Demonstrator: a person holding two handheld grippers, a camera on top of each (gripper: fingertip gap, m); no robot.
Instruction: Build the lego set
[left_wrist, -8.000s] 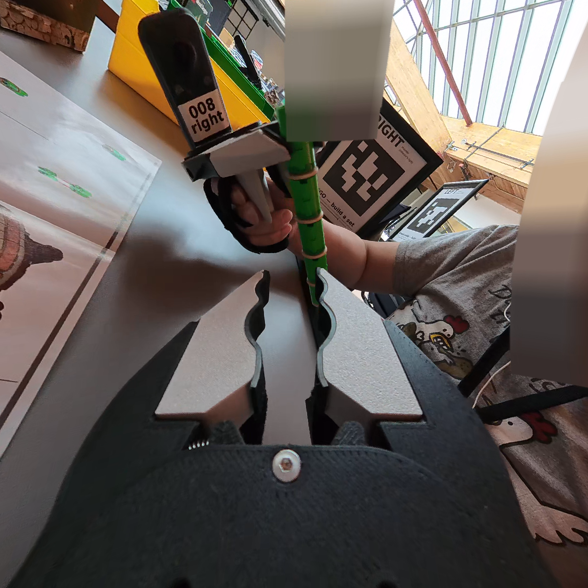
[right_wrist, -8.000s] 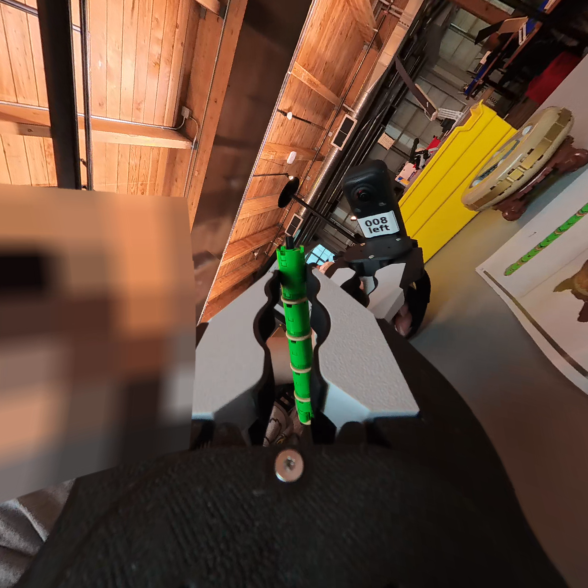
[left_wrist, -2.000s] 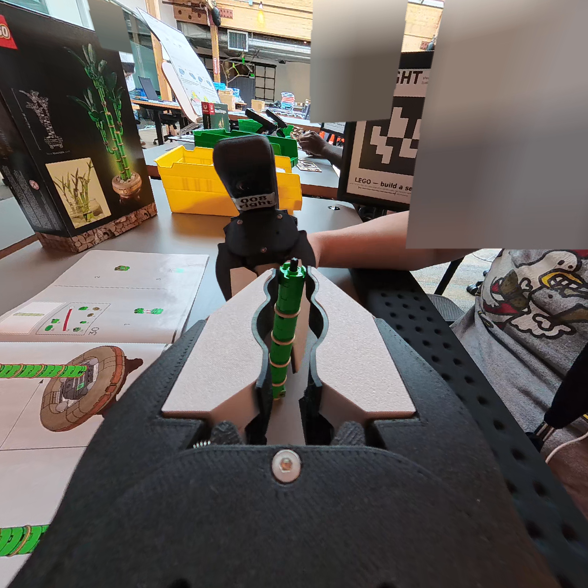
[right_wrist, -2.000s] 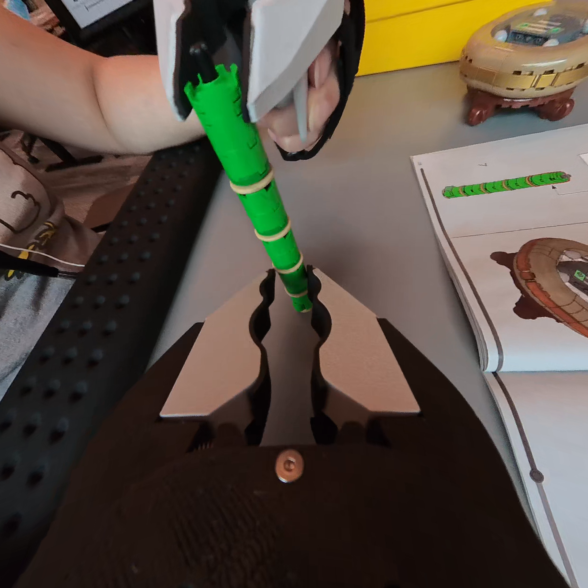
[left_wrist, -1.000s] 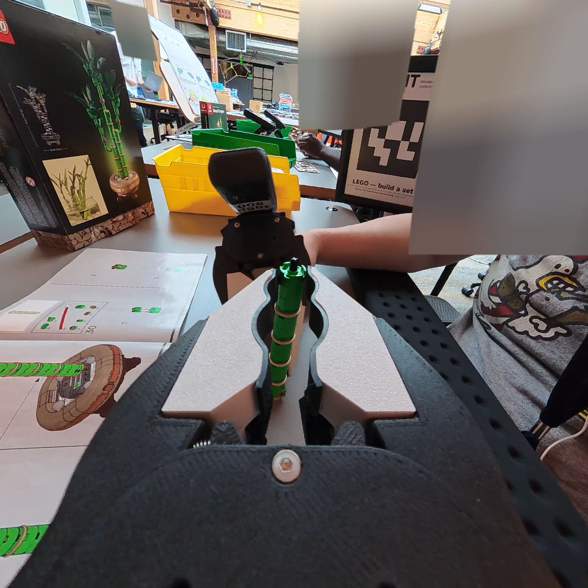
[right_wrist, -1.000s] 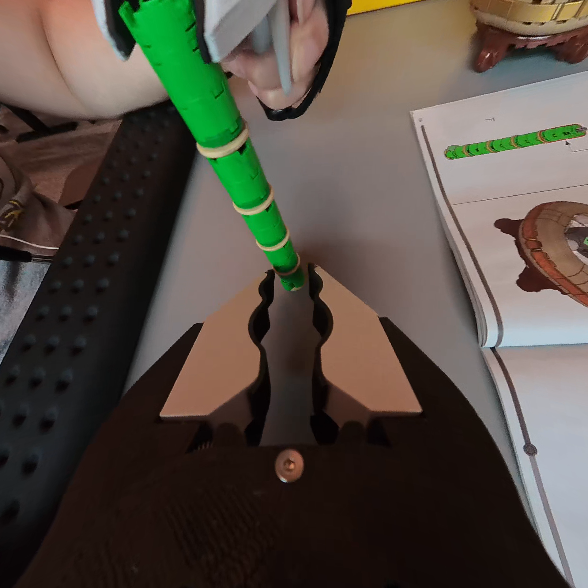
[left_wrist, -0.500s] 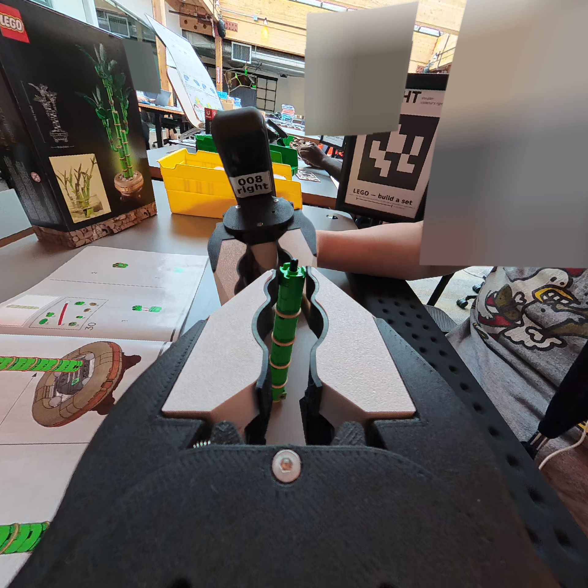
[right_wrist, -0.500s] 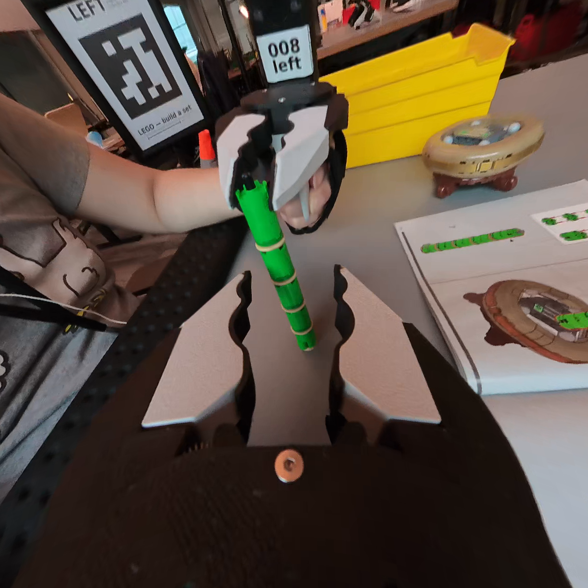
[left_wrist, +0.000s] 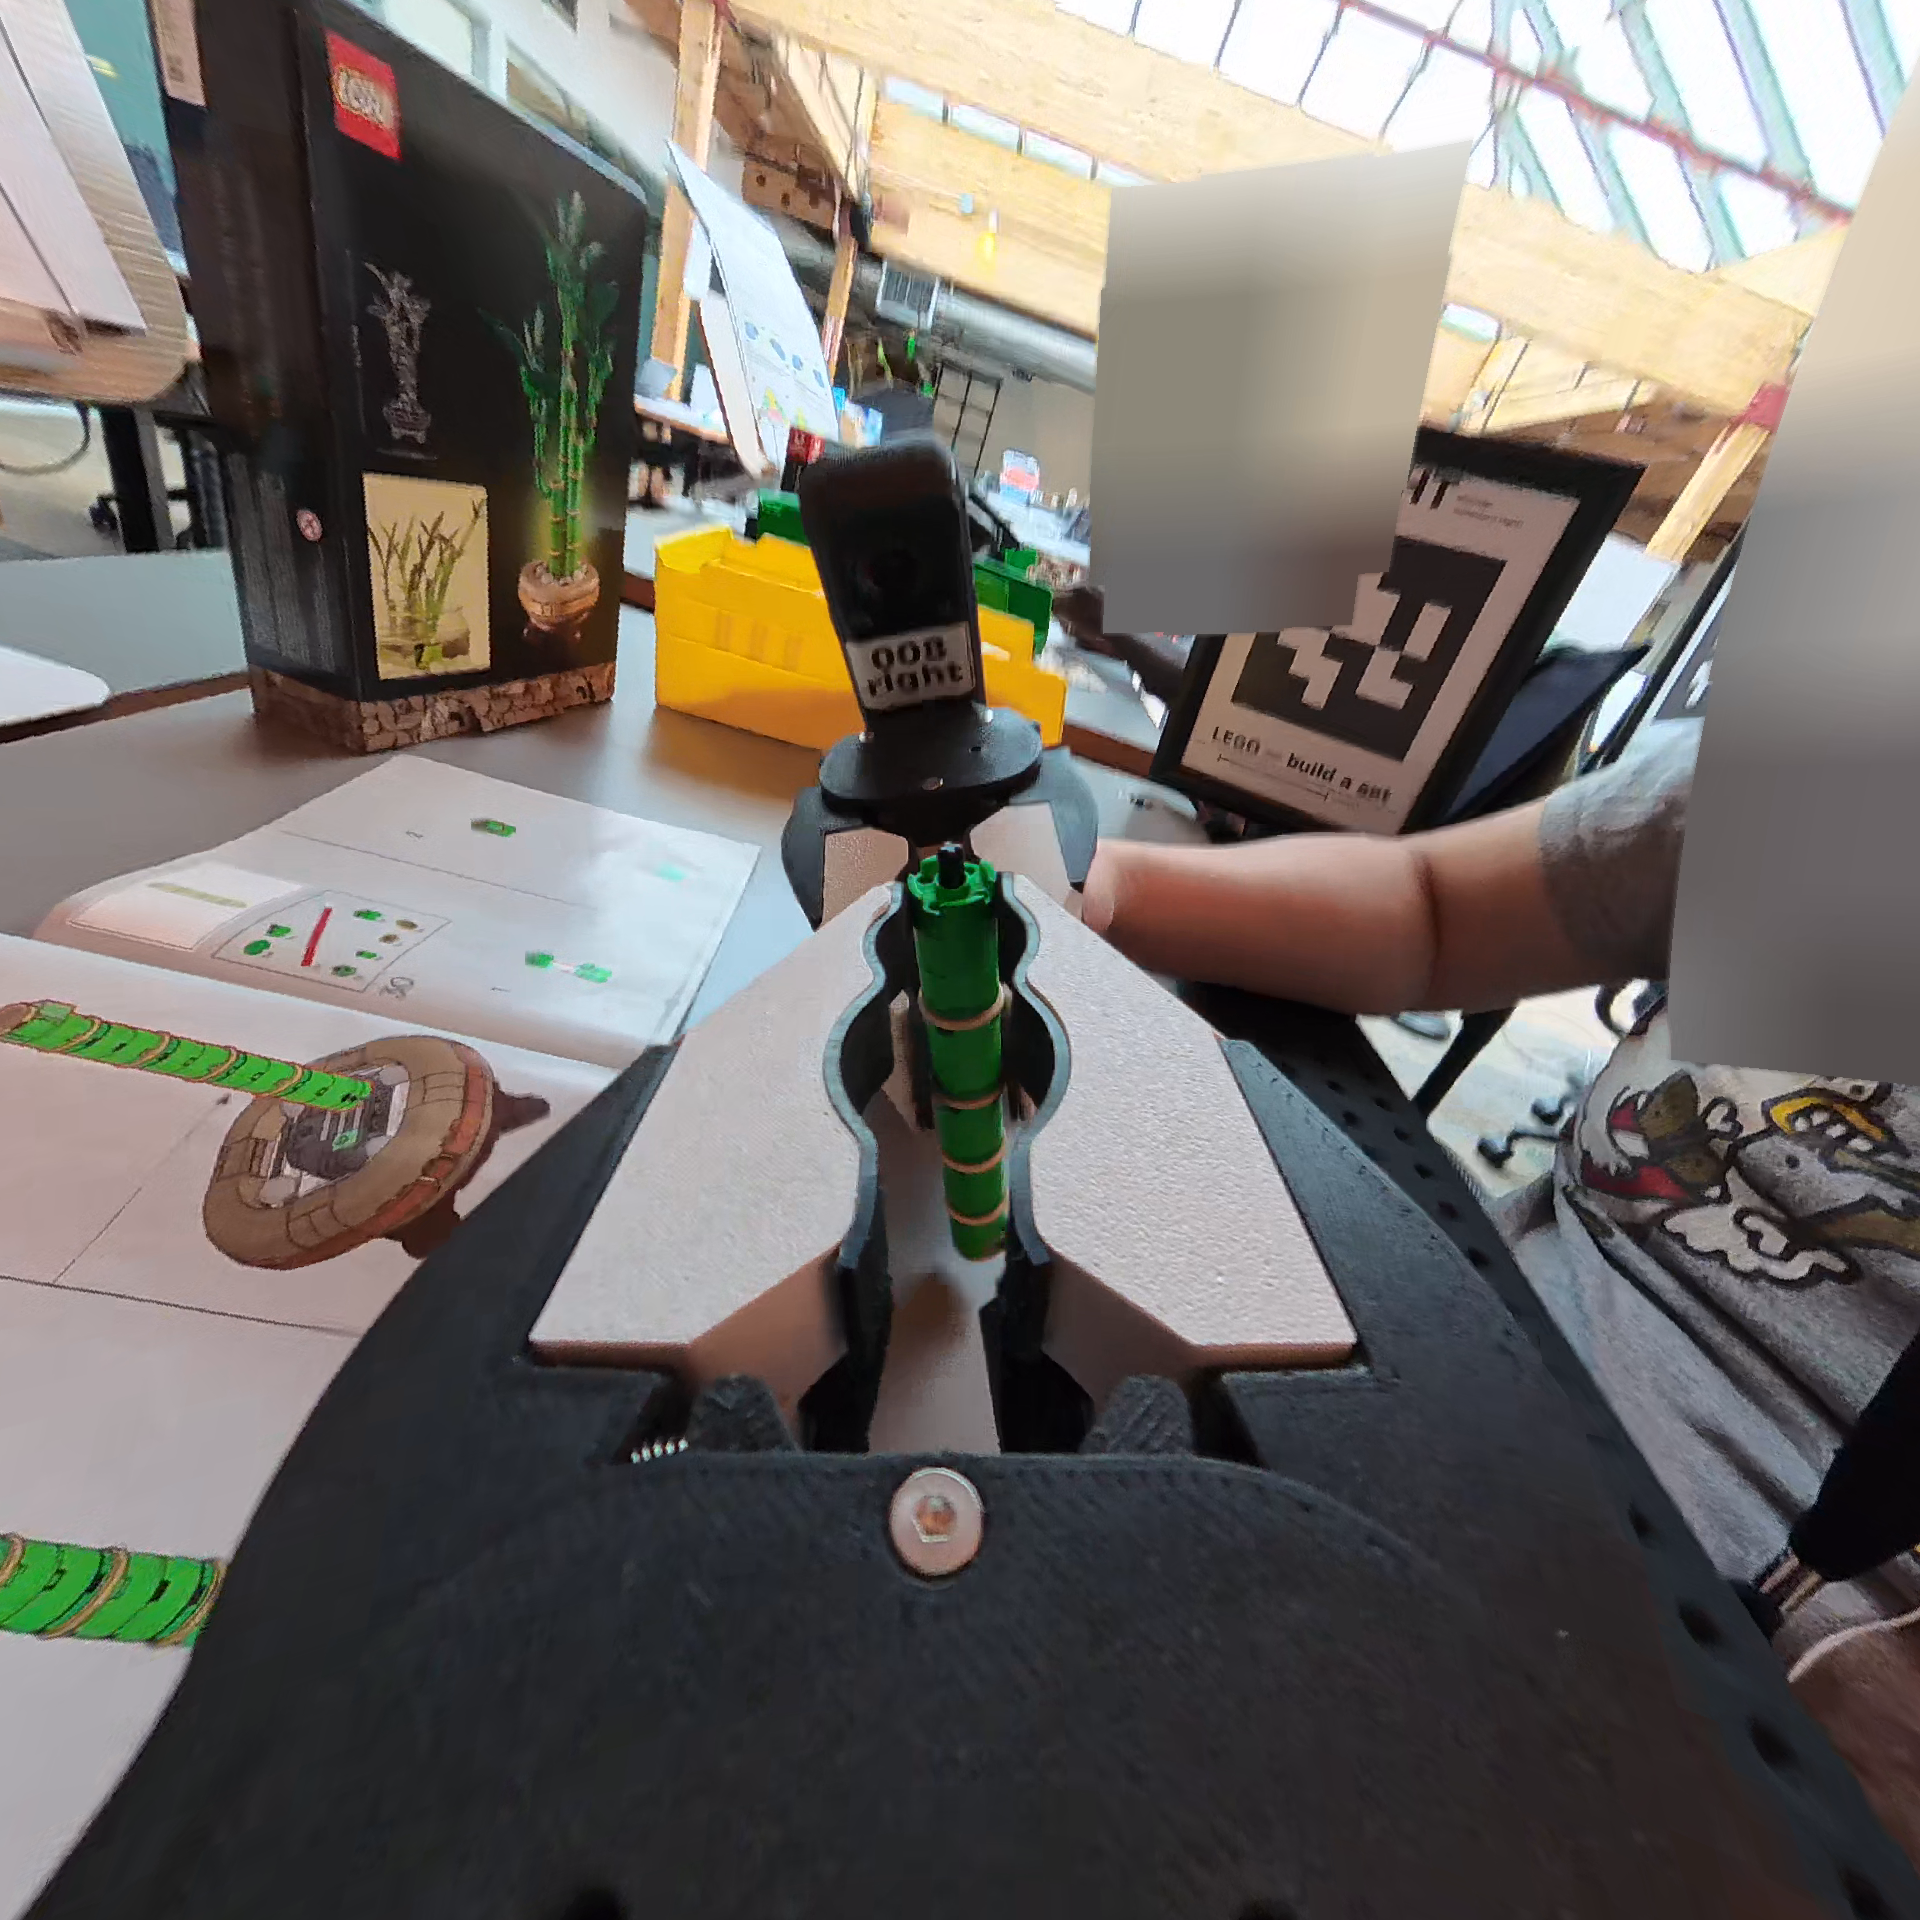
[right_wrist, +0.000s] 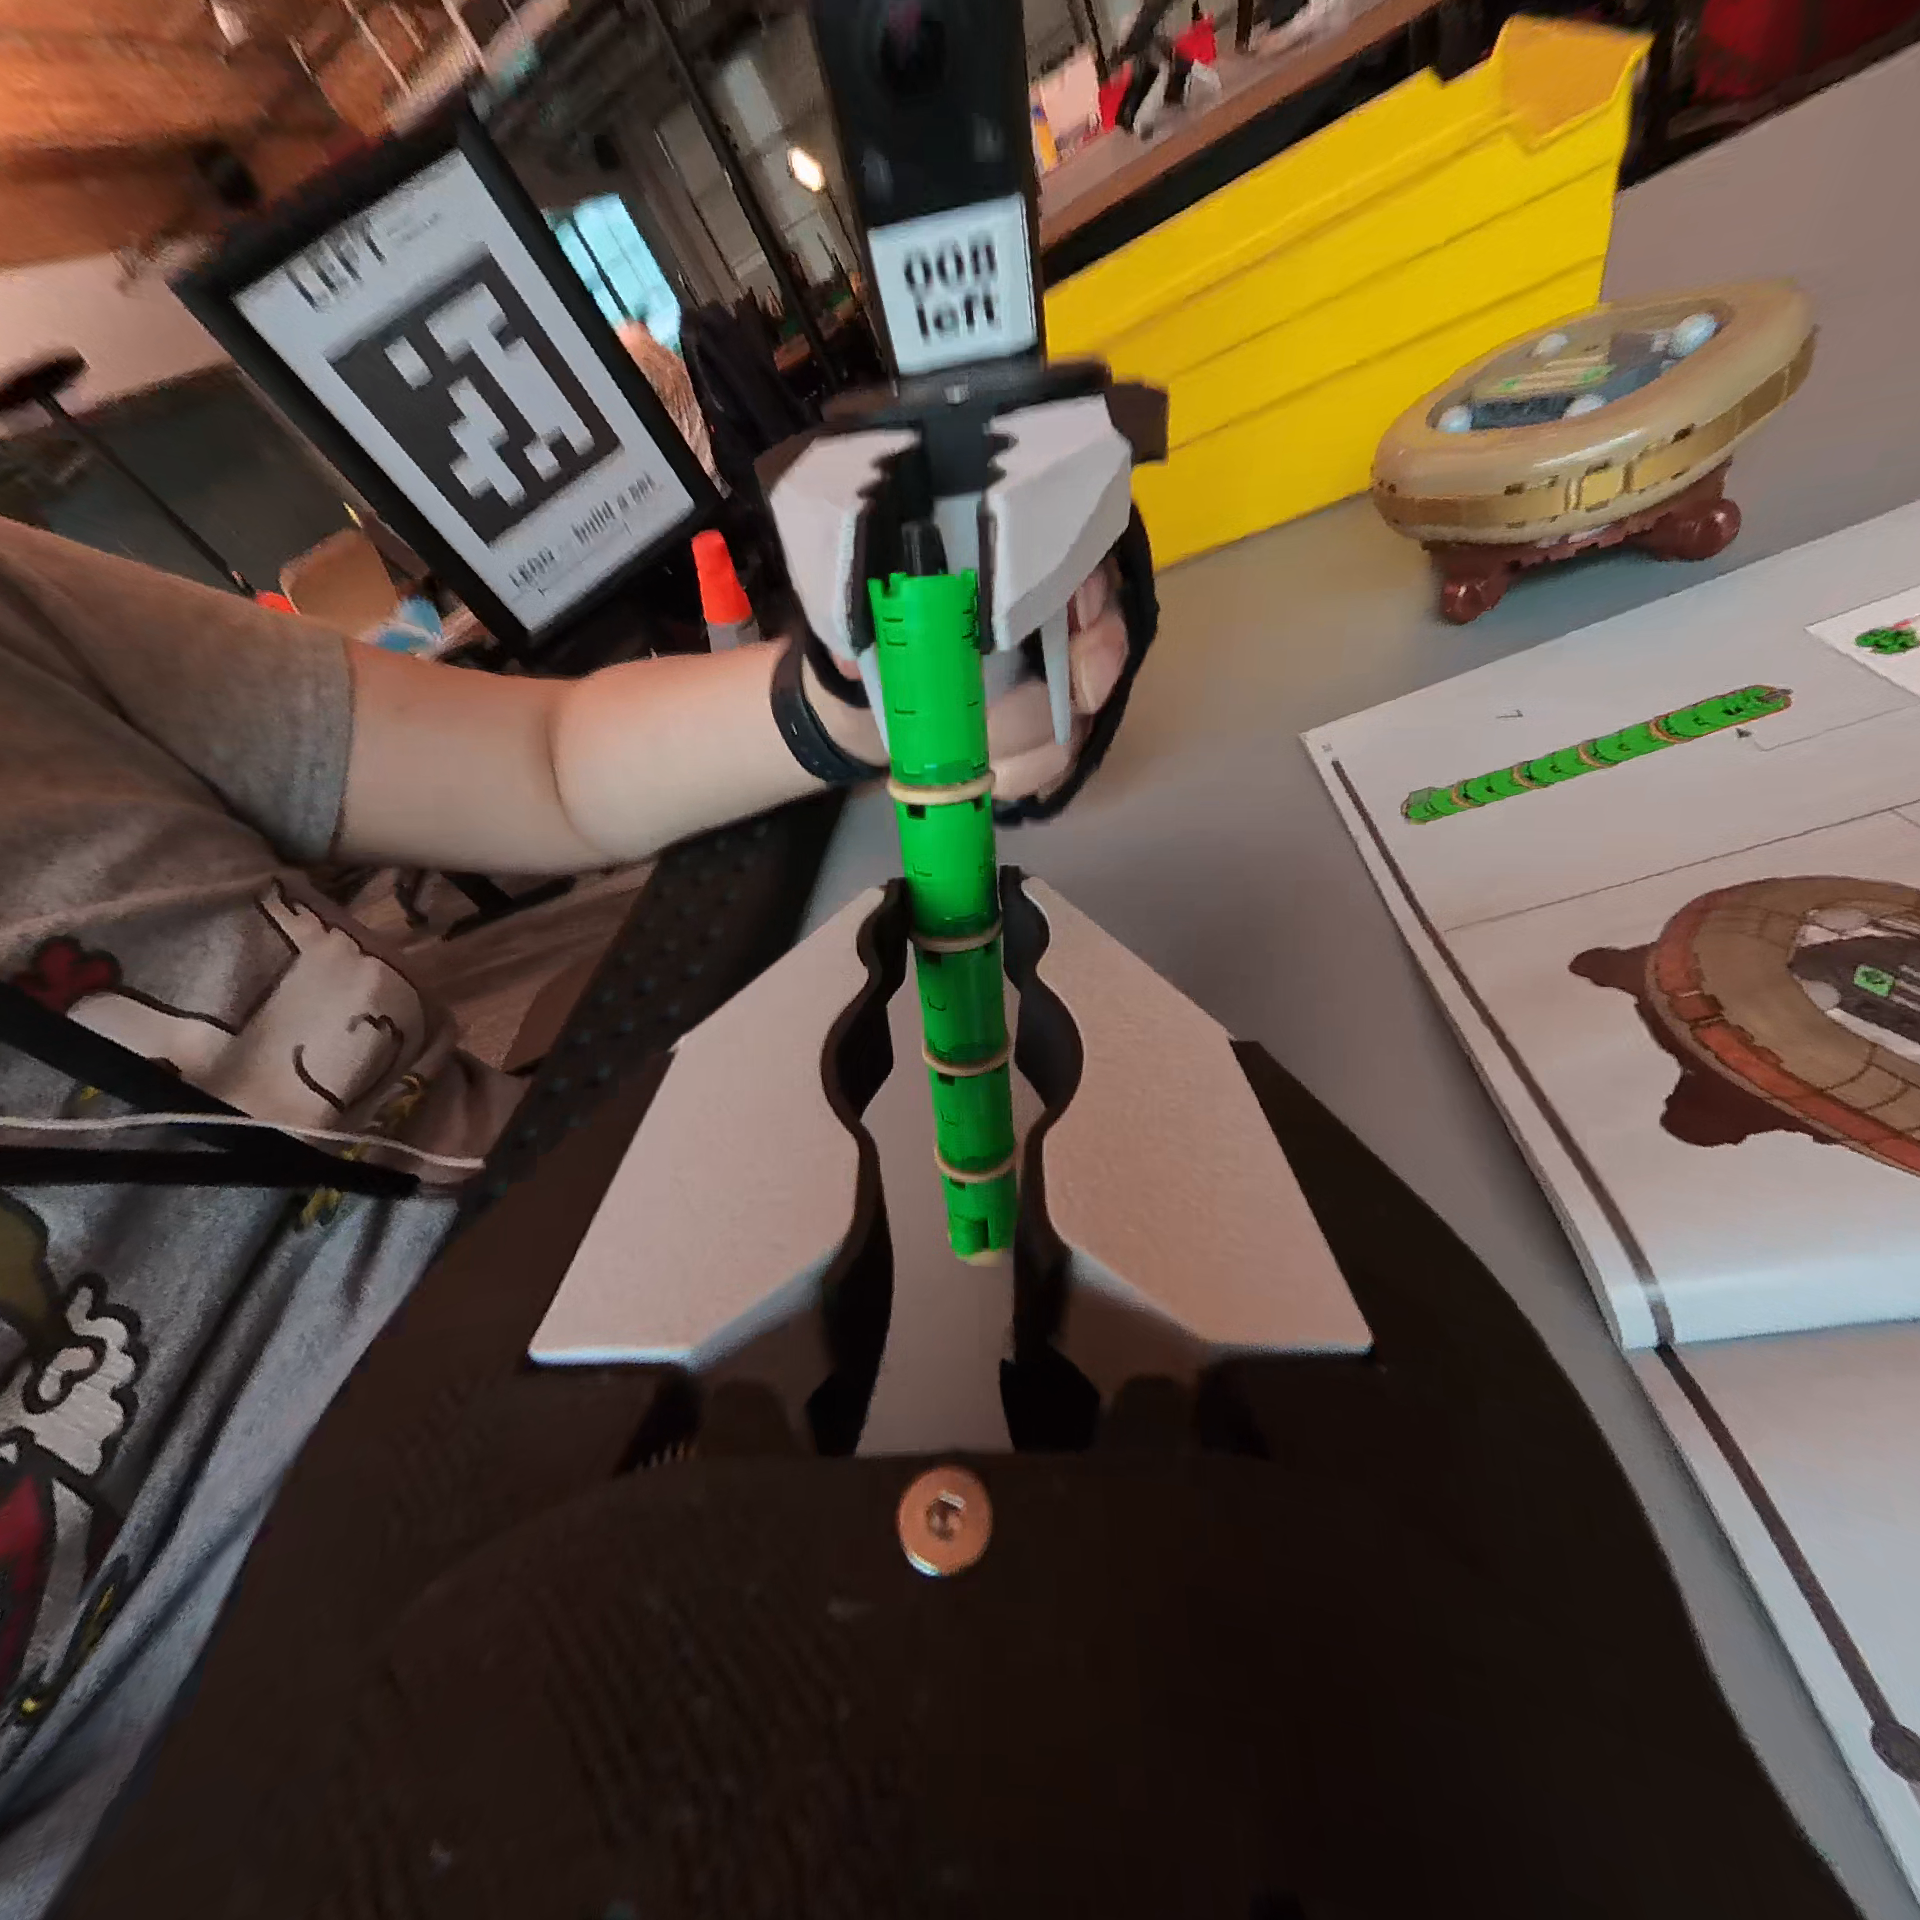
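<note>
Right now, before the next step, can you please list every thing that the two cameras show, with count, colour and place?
stalk: one, green with tan rings, between the two grippers
booklet: one, white, open on the table
box: one, black, standing behind the booklet
yellow bin: one, far side of the table
green bin: one, behind the yellow bin
pot base: one, tan with brown feet, before the yellow bin
signs: two, black and white, framed, standing
table: one, grey
arms: two, bare, grey sleeves
left gripper, right gripper: black, pale fingers, both shut on the stalk
</note>
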